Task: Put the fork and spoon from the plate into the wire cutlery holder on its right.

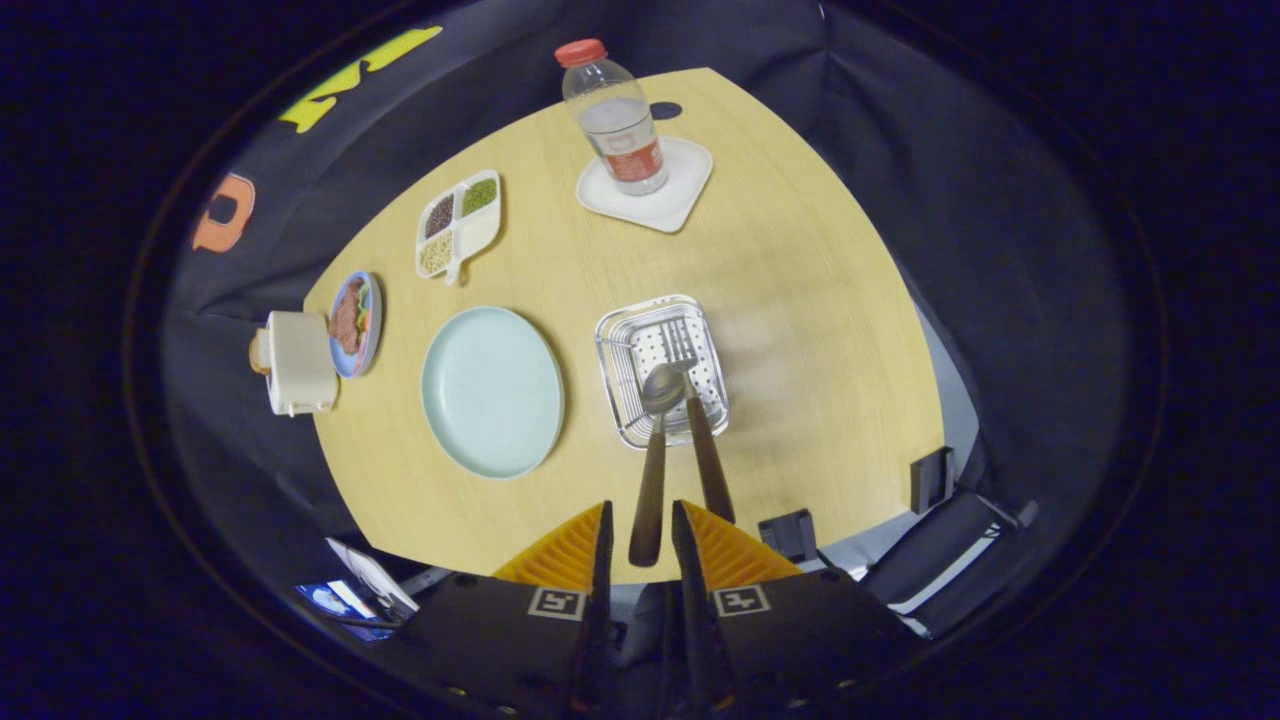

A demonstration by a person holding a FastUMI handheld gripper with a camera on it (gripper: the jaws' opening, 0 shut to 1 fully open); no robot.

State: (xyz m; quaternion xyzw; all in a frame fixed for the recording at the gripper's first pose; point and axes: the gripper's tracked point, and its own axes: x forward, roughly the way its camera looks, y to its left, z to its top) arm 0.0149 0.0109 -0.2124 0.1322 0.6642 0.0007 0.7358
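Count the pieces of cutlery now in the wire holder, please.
2: the spoon and the fork, both with heads in the wire holder. The spoon's handle end lies between the open gripper fingers.

Fork [697, 400] and spoon [657, 430] standing in wire cutlery holder [615, 380], pale plate [491, 391] bare beside it

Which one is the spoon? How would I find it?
Start at the big pale green plate on the wooden table. Right of it sits a wire cutlery holder, ahead of the tool. Two brown handles stick out; the spoon has the round bowl, the fork beside it has prongs.
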